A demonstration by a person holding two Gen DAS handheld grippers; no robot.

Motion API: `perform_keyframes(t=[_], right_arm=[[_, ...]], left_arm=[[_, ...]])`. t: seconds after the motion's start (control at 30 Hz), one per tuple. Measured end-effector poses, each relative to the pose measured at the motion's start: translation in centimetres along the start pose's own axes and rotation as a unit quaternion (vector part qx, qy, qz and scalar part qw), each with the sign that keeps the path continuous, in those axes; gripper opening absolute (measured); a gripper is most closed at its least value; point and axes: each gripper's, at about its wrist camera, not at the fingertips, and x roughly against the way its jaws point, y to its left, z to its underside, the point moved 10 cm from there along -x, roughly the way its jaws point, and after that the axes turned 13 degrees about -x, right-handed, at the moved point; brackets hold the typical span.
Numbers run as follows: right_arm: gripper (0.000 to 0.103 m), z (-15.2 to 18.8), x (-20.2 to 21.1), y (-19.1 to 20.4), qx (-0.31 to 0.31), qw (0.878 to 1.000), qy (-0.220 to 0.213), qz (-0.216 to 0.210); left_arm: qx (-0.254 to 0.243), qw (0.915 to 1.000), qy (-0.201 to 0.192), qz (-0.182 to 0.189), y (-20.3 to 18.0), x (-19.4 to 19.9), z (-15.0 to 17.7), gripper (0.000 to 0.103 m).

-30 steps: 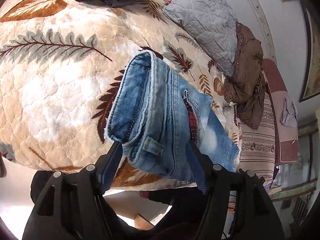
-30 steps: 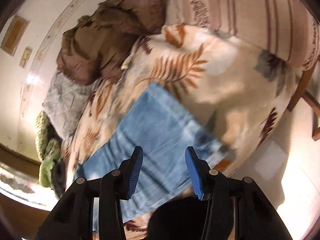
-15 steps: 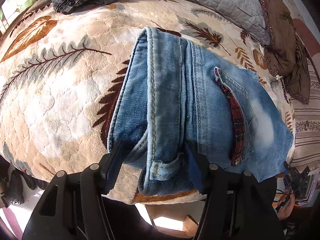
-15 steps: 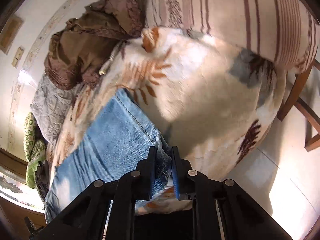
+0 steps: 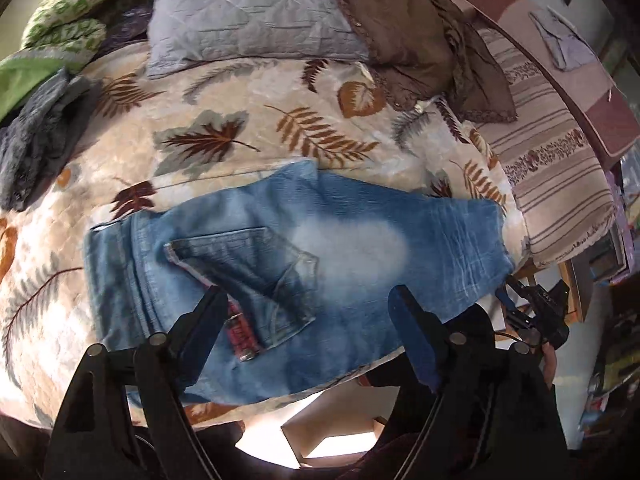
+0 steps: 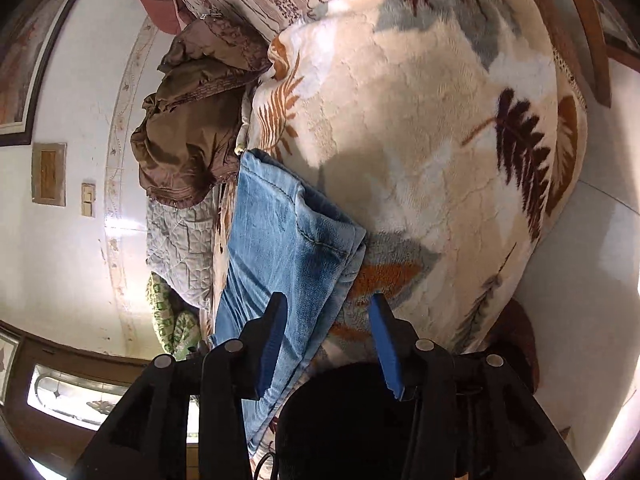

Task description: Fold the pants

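Note:
Light blue jeans (image 5: 320,248) lie folded flat near the front edge of the bed, on a leaf-patterned blanket (image 5: 240,120), back pocket up. My left gripper (image 5: 308,312) hovers above their near edge. Its jaws are opening wide, with nothing between the pads. In the right wrist view the jeans (image 6: 280,248) stretch away to the left. My right gripper (image 6: 328,308) is at their end. Its jaws are opening, and the denim corner lies under the gap, with neither pad pressing on it.
A grey quilted pillow (image 5: 248,20) and a crumpled brown cloth (image 5: 412,28) sit at the back of the bed. Dark grey jeans (image 5: 36,140) are piled at the left, and a striped cover (image 5: 552,168) lies at the right. The floor (image 5: 320,432) shows beyond the bed's near edge.
My left gripper has let go of the rolled waistband and pulled back, and the jeans now lie flat. My right gripper pinched the jeans' end half a second ago and has since opened.

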Motion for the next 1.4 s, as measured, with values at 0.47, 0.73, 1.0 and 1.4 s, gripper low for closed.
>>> perform_keyframes(t=[0.47,0.73,1.0,1.4], right_arm=[[0.045,-0.1,-1.1,0.6,0.012,0.993,0.013,-0.117],[0.043,-0.3,-1.6,0.5,0.029,0.992,0.021,-0.118],[0.045,0.0,-1.6,0.8,0.050,0.992,0.019,-0.114],[0.009,-0.2,-2.3,2.4,0.059,0.993,-0.015,-0.101]], left_arm=[[-0.268,0.9439,0.179,0.073,-24.9,-21.3,-14.8,0.083],[-0.374,0.8877,0.240,0.119,-29.8,-26.1,-14.4,0.083],[-0.485,0.8274,0.267,0.092,-31.6,-28.5,-11.2,0.084],[-0.416,0.8805,0.175,0.144,-32.9,-23.7,-9.7,0.006]])
